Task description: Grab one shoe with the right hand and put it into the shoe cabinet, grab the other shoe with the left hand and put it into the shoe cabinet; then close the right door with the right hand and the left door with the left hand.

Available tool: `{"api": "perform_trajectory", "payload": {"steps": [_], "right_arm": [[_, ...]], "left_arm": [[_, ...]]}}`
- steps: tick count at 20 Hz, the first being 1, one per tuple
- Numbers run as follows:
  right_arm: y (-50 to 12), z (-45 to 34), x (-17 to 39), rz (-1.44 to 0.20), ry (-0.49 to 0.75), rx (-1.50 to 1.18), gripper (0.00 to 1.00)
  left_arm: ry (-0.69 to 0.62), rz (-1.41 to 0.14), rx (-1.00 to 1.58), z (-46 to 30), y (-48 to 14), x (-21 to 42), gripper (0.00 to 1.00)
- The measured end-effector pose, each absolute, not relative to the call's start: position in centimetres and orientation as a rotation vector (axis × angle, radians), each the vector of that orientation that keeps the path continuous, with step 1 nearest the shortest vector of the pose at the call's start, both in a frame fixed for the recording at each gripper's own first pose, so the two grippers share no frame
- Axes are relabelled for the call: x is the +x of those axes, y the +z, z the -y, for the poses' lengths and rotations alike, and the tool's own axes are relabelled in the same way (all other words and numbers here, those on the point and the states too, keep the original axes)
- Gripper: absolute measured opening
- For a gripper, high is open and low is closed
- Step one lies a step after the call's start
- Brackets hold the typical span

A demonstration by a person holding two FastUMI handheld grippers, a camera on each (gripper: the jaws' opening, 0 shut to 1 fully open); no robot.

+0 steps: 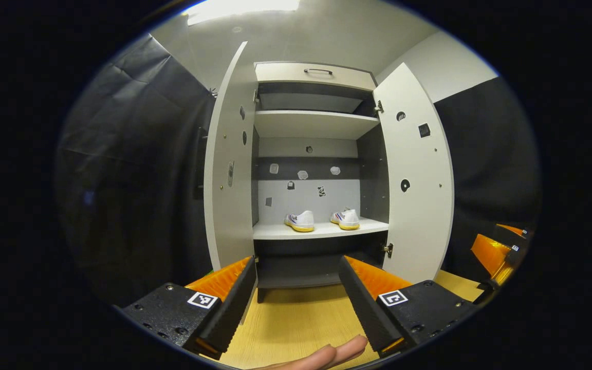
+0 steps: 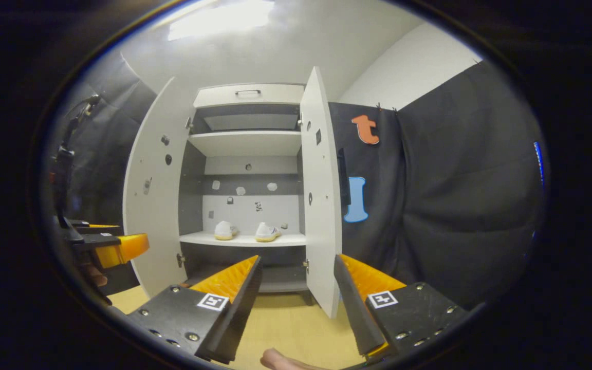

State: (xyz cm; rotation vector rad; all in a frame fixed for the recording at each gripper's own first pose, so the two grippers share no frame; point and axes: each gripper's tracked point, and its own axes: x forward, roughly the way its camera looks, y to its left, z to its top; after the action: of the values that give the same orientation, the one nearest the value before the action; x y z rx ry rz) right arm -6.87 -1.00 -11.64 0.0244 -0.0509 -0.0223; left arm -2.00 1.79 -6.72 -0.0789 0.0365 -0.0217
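your left gripper (image 1: 297, 298) and right gripper (image 2: 297, 295) sit spread and empty at frame bottom; both shoes (image 1: 300, 221) (image 1: 346, 219) rest mid-frame on the cabinet shelf (image 1: 275, 232), doors (image 1: 417, 174) open.

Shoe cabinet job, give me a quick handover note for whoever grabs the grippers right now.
Left gripper: open, empty, facing the cabinet.
Right gripper: open, empty, near the right door's edge.
Both shoes sit side by side on the lower shelf.
Done: both shoes placed.
Left: right door and left door both stand wide open; close right with the right gripper, then left with the left.
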Motion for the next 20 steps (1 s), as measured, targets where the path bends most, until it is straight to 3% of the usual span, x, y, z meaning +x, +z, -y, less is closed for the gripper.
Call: {"api": "perform_trajectory", "payload": {"steps": [20], "right_arm": [[-12.50, 0.68, -6.53, 0.043, -0.017, -0.003, 0.83]], "left_arm": [[0.008, -0.028, -0.076, -1.96, -6.58, -2.00, 0.98]]}}
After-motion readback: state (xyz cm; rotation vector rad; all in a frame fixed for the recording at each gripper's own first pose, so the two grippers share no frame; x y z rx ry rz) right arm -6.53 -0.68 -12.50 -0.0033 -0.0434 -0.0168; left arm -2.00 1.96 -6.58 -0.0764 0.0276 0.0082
